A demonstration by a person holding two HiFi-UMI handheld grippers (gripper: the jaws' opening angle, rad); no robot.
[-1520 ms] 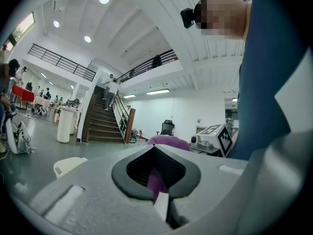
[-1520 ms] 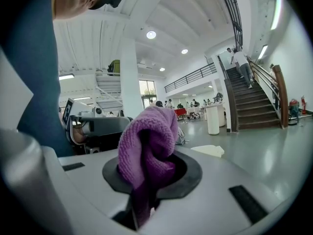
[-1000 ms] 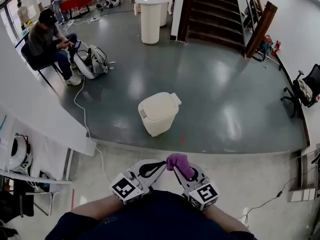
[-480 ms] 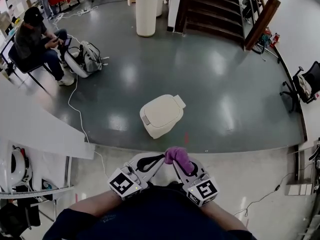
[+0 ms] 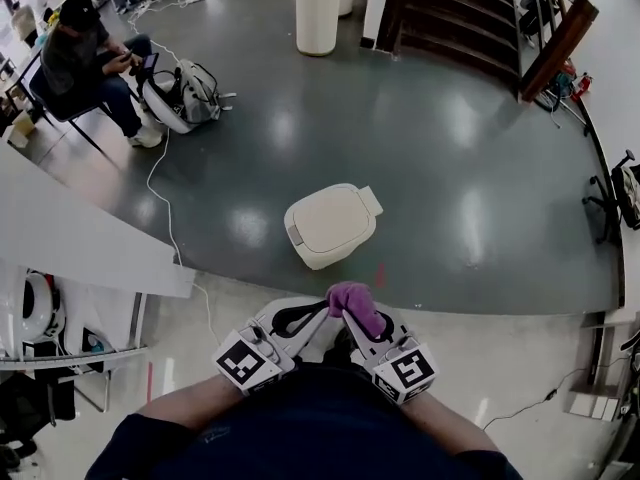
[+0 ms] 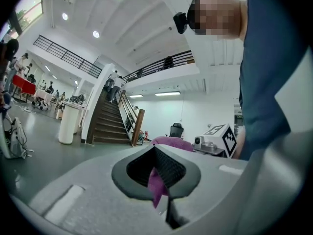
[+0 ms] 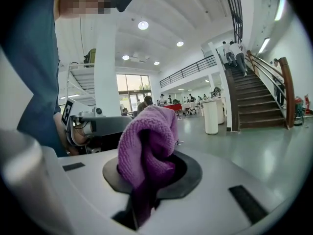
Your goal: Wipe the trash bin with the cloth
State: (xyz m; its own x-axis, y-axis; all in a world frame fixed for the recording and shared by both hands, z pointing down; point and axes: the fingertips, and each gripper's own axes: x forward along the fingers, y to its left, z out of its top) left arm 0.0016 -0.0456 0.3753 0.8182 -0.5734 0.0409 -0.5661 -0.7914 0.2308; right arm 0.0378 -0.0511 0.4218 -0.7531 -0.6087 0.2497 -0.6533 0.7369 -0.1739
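A person held two grippers close to the body, tips meeting over a pale strip of floor. The right gripper (image 5: 362,334) had its fingers (image 7: 195,173) shut on a purple cloth (image 7: 146,141), which bunched up above them. The left gripper (image 5: 312,318) had its fingers (image 6: 122,175) closed too, with a thin corner of that cloth pinched in the seam. The cream bin (image 5: 328,225), lid down, stood ahead on the dark glossy floor (image 5: 470,168), well apart from both grippers. Farther off, a seated person (image 5: 85,63) was beside a backpack (image 5: 185,98).
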